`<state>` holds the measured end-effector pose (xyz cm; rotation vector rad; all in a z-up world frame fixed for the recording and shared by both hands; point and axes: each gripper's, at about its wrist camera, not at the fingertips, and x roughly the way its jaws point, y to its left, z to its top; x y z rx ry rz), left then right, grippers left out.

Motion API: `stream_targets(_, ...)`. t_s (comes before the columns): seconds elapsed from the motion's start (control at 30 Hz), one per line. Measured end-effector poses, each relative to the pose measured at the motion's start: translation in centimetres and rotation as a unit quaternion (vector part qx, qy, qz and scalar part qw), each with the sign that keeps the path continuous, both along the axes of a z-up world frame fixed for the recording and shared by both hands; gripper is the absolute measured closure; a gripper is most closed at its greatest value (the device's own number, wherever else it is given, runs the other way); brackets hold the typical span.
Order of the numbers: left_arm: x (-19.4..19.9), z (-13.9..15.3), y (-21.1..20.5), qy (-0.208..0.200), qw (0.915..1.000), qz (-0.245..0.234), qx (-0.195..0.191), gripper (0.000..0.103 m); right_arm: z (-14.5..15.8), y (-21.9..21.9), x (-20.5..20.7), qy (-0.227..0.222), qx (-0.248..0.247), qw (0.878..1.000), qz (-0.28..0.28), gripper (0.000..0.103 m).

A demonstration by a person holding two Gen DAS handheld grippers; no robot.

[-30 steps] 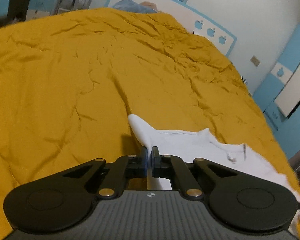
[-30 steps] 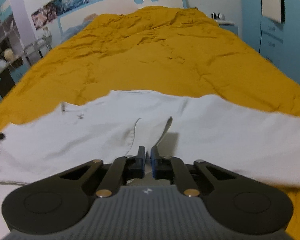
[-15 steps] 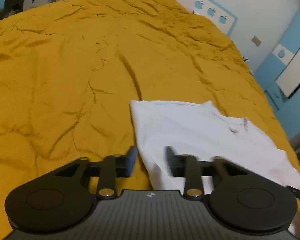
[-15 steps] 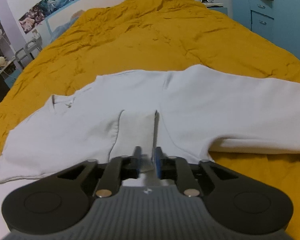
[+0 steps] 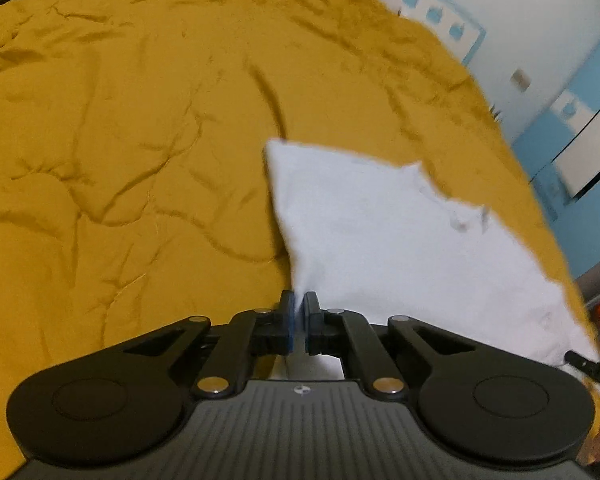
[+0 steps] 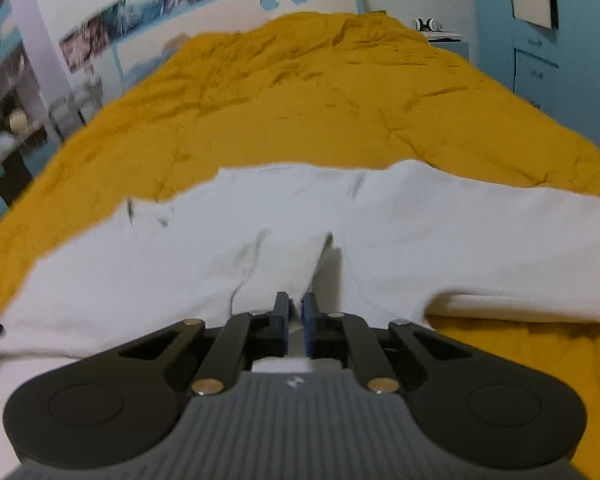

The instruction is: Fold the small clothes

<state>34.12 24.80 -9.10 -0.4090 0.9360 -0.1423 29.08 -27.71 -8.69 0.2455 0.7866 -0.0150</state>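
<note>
Half a second earlier both pairs of tongs stood parted over the cloth; their jaws had just been closing, and each pair now pinched fabric. Left tongs (image 5: 299,314) were pressed together on the near edge of the white garment (image 5: 384,232), the cloth rising to a tented fold at the blue pads (image 5: 288,318). Right tongs (image 6: 295,312) were likewise clamped on a narrow flap of the same garment (image 6: 440,240), which looked like a sleeve or folded strip, though blur left that unsure. Beyond both grips the garment lay spread across the near part of a bed, on a rumpled mustard-yellow quilt (image 5: 120,140), one long arm reaching to the right in the right wrist view. To fold well from here, both hands would probably need to lift together, keep the edge taut between them, and carry it over evenly so the layers met without bunching. Counted: one white garment, one quilt, two pairs of tongs.
</note>
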Motion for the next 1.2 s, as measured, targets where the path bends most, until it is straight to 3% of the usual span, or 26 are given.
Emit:
stream_targets(0.07, 0.6, -1.0, -0.8, 0.016, 0.9992, -0.009, 0.035, 0.099, -1.8, -0.1, 0.5, 0.028, -0.008, 1.000, -0.004, 0.102)
stream_targets(0.2, 1.2, -1.4, -1.1, 0.033, 0.9986, 0.004, 0.041, 0.094, -3.4, -0.1, 0.6, 0.038, -0.011, 0.999, -0.010, 0.103)
stream_targets(0.27, 1.2, -0.7, -1.4, 0.040, 0.9976, 0.013, 0.056, 0.084, -3.0, -0.2, 0.7, 0.043, -0.014, 0.999, -0.008, 0.101)
stream_targets(0.33, 0.5, 0.8, -1.7, 0.046, 0.9964, 0.029, 0.064, 0.082, -2.1, -0.2, 0.7, 0.045, -0.012, 0.999, -0.005, 0.094)
stream_targets(0.4, -0.3, 2.8, -2.3, 0.024, 0.9964, 0.023, 0.078, 0.081, -0.9, -0.7, 0.0, 0.039, -0.011, 0.999, 0.003, 0.089)
stream_targets(0.47, -1.3, 4.6, -3.3, 0.003, 0.9958, 0.012, 0.091, 0.070, 0.5, -1.2, -0.9, 0.033, -0.008, 0.999, 0.012, 0.082)
stream_targets(0.57, -2.1, 6.6, -4.7, -0.006, 0.9928, 0.011, 0.119, 0.061, 2.3, -2.9, -2.2, 0.037, -0.007, 0.999, 0.016, 0.073)
stream_targets(0.63, -2.6, 7.2, -5.3, -0.006, 0.9909, 0.015, 0.133, 0.058, 3.2, -4.9, -3.2, 0.048, -0.008, 0.999, 0.011, 0.062)
stream_targets(0.83, -3.9, 6.1, -6.9, 0.019, 0.9915, 0.029, 0.125, 0.057, 5.1, -15.0, -6.8, 0.086, -0.032, 0.995, -0.047, 0.059)
stream_targets(1.07, -5.2, 3.8, -8.1, 0.057, 0.9885, 0.055, 0.129, 0.057, 6.2, -28.8, -9.7, 0.127, -0.072, 0.980, -0.134, 0.053)
stream_targets(1.2, -5.6, 3.0, -8.7, 0.077, 0.9858, 0.065, 0.135, 0.056, 5.5, -34.6, -9.9, 0.145, -0.074, 0.974, -0.157, 0.037)
